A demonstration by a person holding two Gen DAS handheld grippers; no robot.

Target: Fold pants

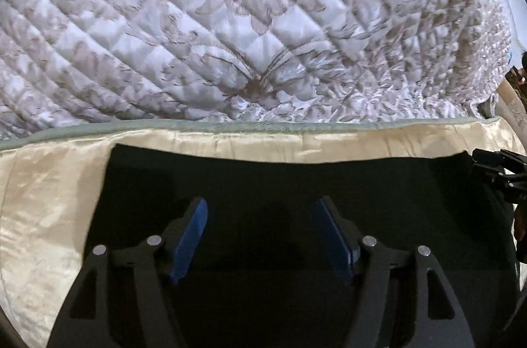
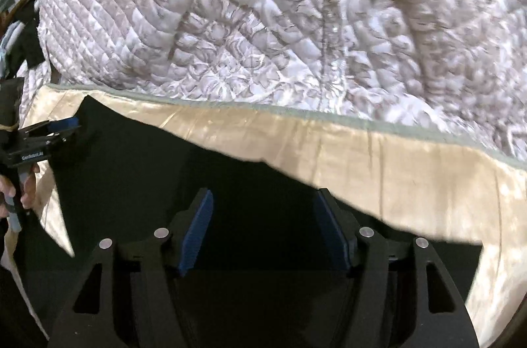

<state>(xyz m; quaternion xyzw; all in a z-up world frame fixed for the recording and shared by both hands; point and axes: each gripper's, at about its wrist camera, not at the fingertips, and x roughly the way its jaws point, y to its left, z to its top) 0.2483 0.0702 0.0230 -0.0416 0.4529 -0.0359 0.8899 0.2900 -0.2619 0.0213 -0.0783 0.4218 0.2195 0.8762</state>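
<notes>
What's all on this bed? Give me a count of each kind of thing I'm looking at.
Black pants: 1
Cream satin sheet: 1
Quilted floral bedspread: 1
Handheld grippers: 2, the left gripper and the right gripper, both with jaws open
Total: 5

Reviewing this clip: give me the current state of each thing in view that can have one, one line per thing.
Pants: black, spread flat on the cream sheet, far edge roughly straight.
Left gripper: open, nothing between the blue pads, over the pants.
Right gripper: open, nothing held, over the pants.
Cream sheet: lying flat under the pants, slightly creased.
Quilt: spread behind the sheet, puckered near its edge.
</notes>
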